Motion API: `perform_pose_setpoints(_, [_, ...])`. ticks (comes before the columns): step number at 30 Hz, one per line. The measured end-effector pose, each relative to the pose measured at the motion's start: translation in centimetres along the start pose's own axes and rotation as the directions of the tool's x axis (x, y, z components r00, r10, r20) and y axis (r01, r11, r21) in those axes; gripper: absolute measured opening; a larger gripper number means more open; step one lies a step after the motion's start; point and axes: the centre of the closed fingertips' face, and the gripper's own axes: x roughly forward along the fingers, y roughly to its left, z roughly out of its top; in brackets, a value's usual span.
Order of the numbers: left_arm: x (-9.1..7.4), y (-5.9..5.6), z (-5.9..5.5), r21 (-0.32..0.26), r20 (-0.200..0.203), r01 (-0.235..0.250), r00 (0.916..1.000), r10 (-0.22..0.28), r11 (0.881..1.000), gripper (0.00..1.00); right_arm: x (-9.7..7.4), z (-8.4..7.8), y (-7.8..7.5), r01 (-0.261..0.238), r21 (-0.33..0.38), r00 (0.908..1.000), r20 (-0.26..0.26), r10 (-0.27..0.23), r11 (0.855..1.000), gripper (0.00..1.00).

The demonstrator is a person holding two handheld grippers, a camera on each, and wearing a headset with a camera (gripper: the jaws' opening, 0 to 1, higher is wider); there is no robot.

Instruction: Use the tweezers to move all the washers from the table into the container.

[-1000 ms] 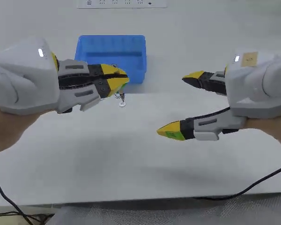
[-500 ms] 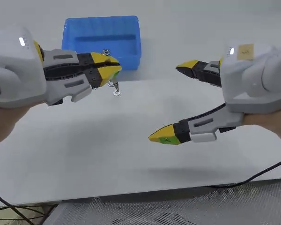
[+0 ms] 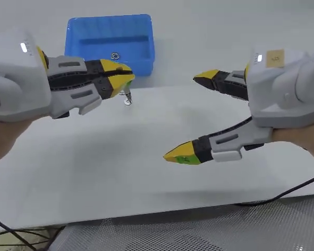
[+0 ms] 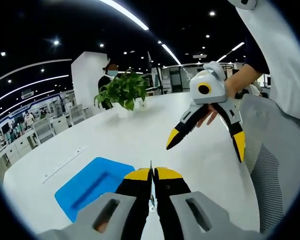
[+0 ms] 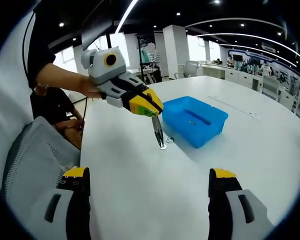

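The left gripper [image 3: 127, 79] is seen with its jaws pressed together on the upper part of the tweezers [image 3: 126, 94], which hang tips-down just in front of the blue container [image 3: 109, 19]. A washer [image 3: 127, 102] lies at the tweezers' tips on the white table [image 3: 120, 157], just beside the container's near wall; whether it is already pinched or merely touched cannot be told. A second washer [image 3: 115, 56] rests inside the container. The right gripper [image 3: 188, 117] is held well apart, its jaws spread wide and empty.

The washer is judged light, stiff, thin and smooth, so it is likely to skate on the table or flip out of the tips. It is best taken across the ring's band, one tip through the hole and one outside, with gentle pressure, since a hard squeeze may shoot it away.
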Motion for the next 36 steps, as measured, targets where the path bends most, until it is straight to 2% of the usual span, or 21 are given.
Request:
perform_pose_setpoints(8, [0.0,0.1,-0.4,-0.008,0.001,-0.005,1.0,0.005,1.0,0.05,0.0,0.1,0.1,0.002,0.005,1.0,0.007,-0.002,1.0,0.98])
perform_pose_setpoints(15, [0.0,0.1,-0.9,0.0,-0.018,-0.004,0.9998,0.004,1.0,0.05,0.1,0.1,0.3,-0.005,0.012,1.0,0.006,0.005,1.0,0.97])
perform_pose_setpoints(19, [-0.1,0.3,-0.8,-0.001,-0.016,-0.008,0.9999,0.008,1.0,0.05,0.2,0.2,0.5,-0.014,0.017,0.9999,0.008,0.014,1.0,0.96])
perform_pose_setpoints(23, [0.0,0.4,-0.8,-0.017,-0.04,0.012,0.9991,-0.013,1.0,0.05,0.5,0.2,0.5,-0.02,0.02,0.9998,0.008,0.02,1.0,0.95])
perform_pose_setpoints(27, [0.1,0.1,-0.9,-0.029,-0.063,0.042,0.9971,-0.044,0.999,0.05,1.3,0.5,0.2,-0.038,0.025,0.9993,0.006,0.038,0.999,0.87])
perform_pose_setpoints(29, [0.2,0.3,-0.8,-0.031,-0.07,0.045,0.9964,-0.047,0.999,0.05,1.9,0.7,0.0,-0.054,0.025,0.9985,0.007,0.054,0.998,0.86])
perform_pose_setpoints(34, [0.2,0.4,-0.9,-0.042,-0.083,0.054,0.9949,-0.058,0.998,0.05,3.5,1.4,-0.4,-0.093,-0.01,0.9957,-0.003,0.093,0.996,0.79])
perform_pose_setpoints(36, [0.2,0.2,-1.0,-0.042,-0.089,0.064,0.9937,-0.068,0.997,0.05,4.0,1.9,-0.6,-0.118,-0.015,0.9929,0.004,0.119,0.993,0.72])
